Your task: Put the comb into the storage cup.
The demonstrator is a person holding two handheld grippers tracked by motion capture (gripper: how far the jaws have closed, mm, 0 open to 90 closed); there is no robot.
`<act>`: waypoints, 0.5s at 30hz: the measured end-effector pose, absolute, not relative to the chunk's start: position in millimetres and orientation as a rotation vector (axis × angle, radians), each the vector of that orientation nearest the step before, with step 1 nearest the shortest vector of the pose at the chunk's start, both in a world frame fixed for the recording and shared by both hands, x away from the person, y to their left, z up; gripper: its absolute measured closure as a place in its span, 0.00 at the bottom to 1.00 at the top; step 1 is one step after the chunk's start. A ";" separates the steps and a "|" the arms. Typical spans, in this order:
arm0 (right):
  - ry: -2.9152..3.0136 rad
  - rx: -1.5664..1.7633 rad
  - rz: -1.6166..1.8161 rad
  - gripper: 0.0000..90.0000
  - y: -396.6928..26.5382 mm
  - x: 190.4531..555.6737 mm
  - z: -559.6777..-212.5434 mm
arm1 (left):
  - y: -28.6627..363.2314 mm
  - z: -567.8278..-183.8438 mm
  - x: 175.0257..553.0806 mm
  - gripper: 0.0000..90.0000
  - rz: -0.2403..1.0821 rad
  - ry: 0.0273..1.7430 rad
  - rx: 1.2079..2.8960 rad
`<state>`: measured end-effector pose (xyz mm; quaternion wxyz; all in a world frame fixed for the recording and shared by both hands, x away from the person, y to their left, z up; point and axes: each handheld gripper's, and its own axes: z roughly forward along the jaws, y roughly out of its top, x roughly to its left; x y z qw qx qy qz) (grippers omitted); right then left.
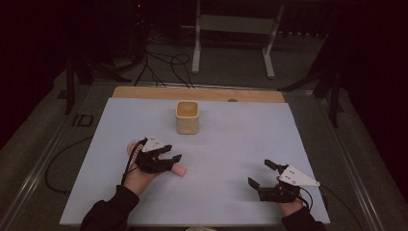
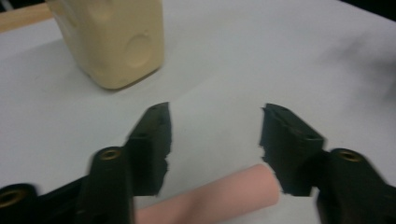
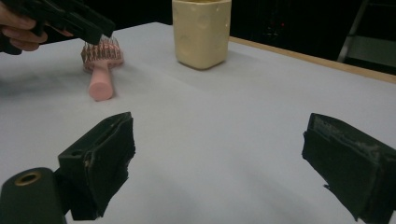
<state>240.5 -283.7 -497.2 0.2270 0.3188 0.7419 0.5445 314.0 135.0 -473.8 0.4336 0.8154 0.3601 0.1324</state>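
Dim room, dark floor with loose cables and a metal stand behind a table (image 1: 144, 202) covered by a pale sheet. Near the far middle of that sheet stands a cream square cup (image 1: 187, 117), upright and open at the top.

On the near left side of the cup, well apart from it, lies a pink hairbrush (image 3: 100, 70), flat on the sheet. Its bristled head points toward the person's left hand (image 1: 137, 175), and its round handle end points out toward the middle of the table.

Over the brush hangs the left hand-held gripper (image 1: 168, 159). In the left gripper view its two black jaws stand about half apart, with the pink handle (image 2: 210, 200) lying crosswise low between them. A gap shows on each side of the handle; the pads do not press it, so nothing is held yet.

On the near right side of the cup, well apart from both cup and brush, sits the right hand-held gripper (image 1: 262, 174), jaws wide and empty, resting low by the table.

Likely risks, as a judgement: the handle is round and smooth, so a bite near its tip could squeeze it out sideways or let the brush roll. The heavier bristled head could then droop and swing on lifting. Closing while the jaws touch the sheet could also pinch or drag the covering.
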 end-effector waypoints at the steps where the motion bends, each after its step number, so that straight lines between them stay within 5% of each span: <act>1: 2.044 0.879 1.501 0.10 -283.7 240.5 -497.2 | 133.8 -474.7 314.6 0.57 0.331 0.901 2.031; 15: 2.048 0.884 1.505 0.10 -284.2 240.6 -497.4 | 118.9 -483.9 321.9 0.95 0.271 0.931 2.121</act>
